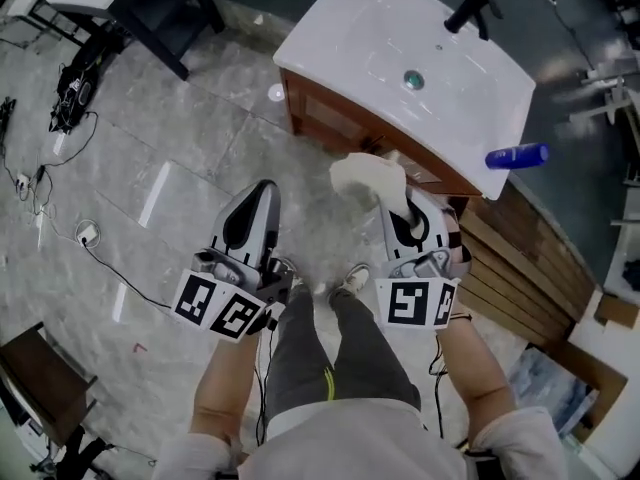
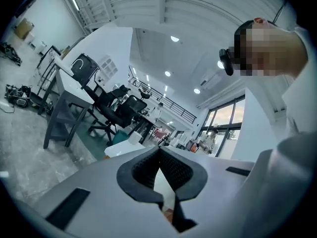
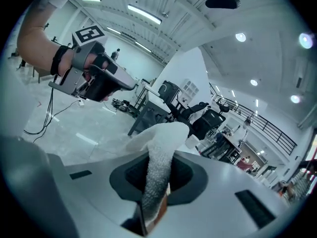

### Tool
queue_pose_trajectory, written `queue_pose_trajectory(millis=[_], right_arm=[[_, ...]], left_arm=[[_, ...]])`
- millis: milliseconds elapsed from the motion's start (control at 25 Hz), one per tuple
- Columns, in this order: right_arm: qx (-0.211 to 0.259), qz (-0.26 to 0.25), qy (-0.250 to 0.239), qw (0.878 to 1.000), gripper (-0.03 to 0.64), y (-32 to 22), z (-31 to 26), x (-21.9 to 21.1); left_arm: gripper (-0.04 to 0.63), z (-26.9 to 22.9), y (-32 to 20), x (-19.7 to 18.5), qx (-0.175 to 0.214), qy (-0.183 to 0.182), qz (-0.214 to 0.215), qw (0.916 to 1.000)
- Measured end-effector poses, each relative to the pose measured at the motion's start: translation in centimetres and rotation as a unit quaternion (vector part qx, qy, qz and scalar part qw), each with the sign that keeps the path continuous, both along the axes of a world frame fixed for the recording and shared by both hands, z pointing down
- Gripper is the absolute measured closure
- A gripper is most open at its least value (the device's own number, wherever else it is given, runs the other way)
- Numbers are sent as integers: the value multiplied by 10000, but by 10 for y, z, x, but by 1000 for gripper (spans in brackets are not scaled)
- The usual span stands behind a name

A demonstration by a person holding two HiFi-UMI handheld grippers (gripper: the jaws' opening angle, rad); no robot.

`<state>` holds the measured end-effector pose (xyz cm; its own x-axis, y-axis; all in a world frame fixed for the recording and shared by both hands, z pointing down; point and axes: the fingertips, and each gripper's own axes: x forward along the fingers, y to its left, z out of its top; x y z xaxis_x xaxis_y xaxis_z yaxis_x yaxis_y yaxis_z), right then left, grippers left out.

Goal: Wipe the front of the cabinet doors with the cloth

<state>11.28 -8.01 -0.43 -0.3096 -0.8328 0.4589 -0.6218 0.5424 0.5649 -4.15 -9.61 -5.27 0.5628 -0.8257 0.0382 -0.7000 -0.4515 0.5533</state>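
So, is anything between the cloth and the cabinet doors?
Nothing visible. The cloth, clamped in the right gripper, is held near the cabinet doors, with only open air between them.

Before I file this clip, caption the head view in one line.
Right gripper clamps a white cloth near the wooden sink cabinet; left gripper shut, empty.

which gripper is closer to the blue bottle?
Right. The right gripper, holding the cloth, is just left of the blue bottle; the left gripper is farther left, over the floor.
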Motion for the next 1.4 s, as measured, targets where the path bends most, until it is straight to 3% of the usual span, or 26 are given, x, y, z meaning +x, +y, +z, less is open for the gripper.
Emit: queue_pose_trajectory(millis=[200, 600, 920, 1400], right_arm=[[206, 165, 51, 9996, 546, 30, -66, 24], [675, 576, 2, 9961, 546, 85, -166, 59], [1013, 628, -34, 9929, 546, 106, -208, 64], [1183, 746, -218, 9899, 546, 114, -234, 73]], left_arm=[[578, -65, 24, 19, 252, 128, 138, 9995], [578, -167, 78, 19, 736, 215, 59, 9970], [578, -197, 99, 23, 936, 384, 52, 9949], [578, -230, 113, 32, 1173, 201, 134, 9928]])
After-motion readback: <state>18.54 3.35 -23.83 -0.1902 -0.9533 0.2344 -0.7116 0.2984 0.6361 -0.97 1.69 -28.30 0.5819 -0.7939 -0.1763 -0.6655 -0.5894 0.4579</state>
